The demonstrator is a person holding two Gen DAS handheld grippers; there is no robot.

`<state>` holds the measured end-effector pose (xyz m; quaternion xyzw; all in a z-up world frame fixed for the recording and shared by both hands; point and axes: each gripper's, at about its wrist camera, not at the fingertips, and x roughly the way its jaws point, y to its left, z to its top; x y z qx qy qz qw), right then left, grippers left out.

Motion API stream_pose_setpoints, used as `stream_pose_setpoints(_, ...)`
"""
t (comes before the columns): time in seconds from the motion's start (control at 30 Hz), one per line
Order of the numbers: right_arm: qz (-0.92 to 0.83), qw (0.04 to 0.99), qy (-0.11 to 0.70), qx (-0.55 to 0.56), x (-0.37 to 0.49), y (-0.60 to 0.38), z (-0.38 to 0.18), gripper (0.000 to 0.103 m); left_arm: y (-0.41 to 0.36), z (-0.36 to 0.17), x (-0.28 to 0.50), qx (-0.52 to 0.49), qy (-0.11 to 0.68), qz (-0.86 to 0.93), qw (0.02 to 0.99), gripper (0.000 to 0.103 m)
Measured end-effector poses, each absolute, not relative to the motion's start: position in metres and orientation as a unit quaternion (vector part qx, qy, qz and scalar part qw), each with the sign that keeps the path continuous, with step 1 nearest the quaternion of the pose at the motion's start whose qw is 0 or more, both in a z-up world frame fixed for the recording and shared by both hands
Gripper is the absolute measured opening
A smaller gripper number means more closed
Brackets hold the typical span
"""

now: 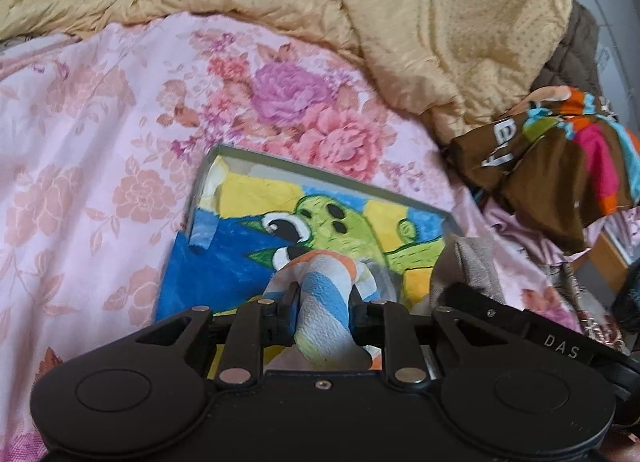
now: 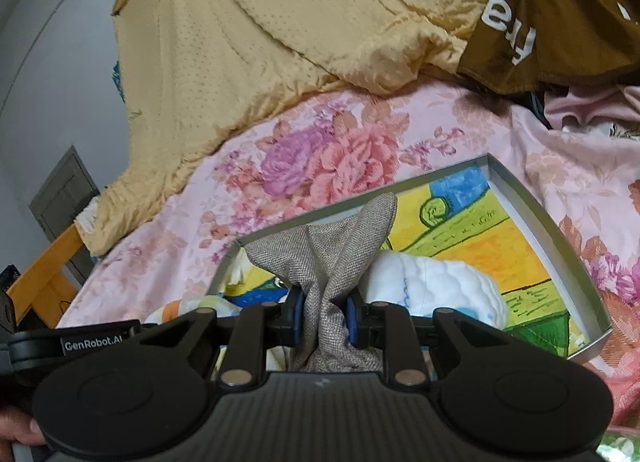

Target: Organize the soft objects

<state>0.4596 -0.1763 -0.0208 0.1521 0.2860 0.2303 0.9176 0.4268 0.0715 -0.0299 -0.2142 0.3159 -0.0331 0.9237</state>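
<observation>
My left gripper is shut on a striped cloth with blue, white and orange bands, held over a shallow tray painted with a green cartoon figure. My right gripper is shut on a grey woven cloth, held over the same tray. A white quilted cloth lies in the tray right of my right gripper. The grey cloth and the other gripper show at the right in the left wrist view. The striped cloth shows at the left in the right wrist view.
The tray lies on a pink floral bedsheet. A crumpled tan quilt lies behind it. A brown multicoloured garment is heaped to the right. A wooden bed frame and a grey wall are at the left in the right wrist view.
</observation>
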Motion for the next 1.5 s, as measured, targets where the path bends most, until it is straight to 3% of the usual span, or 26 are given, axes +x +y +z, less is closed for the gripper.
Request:
stream_pose_setpoints(0.27, 0.222, 0.912, 0.314, 0.142, 0.476, -0.17, -0.028, 0.03, 0.07, -0.044, 0.433, -0.206, 0.336, -0.008, 0.919, 0.03)
stream_pose_setpoints(0.53, 0.218, 0.915, 0.311, 0.135, 0.488, -0.17, -0.029, 0.034, 0.066, -0.043, 0.442, -0.196, 0.341, 0.025, 0.919, 0.032)
stream_pose_setpoints(0.67, 0.222, 0.912, 0.32, 0.131, 0.49, -0.17, -0.032, 0.039, 0.063, -0.043, 0.441, -0.185, 0.343, 0.035, 0.92, 0.044)
stream_pose_setpoints(0.73, 0.223, 0.911, 0.324, 0.124, 0.489, -0.169, -0.032, 0.045, 0.063, -0.042, 0.439, -0.182, 0.343, 0.043, 0.921, 0.047)
stream_pose_setpoints(0.8, 0.224, 0.91, 0.326, 0.123, 0.487, -0.169, -0.03, 0.05, 0.063, -0.04, 0.436, -0.181, 0.34, 0.051, 0.922, 0.059)
stream_pose_setpoints(0.9, 0.229, 0.909, 0.325, 0.123, 0.484, -0.171, -0.026, 0.059, 0.062, -0.035, 0.431, -0.181, 0.334, 0.058, 0.923, 0.07)
stream_pose_setpoints(1.23, 0.24, 0.905, 0.317, 0.148, 0.469, -0.188, -0.008, 0.085, 0.059, -0.017, 0.409, -0.169, 0.319, 0.072, 0.93, 0.084)
stream_pose_setpoints(1.5, 0.245, 0.909, 0.297, 0.162, 0.442, -0.213, 0.017, 0.096, 0.052, 0.009, 0.372, -0.16, 0.291, 0.075, 0.94, 0.093)
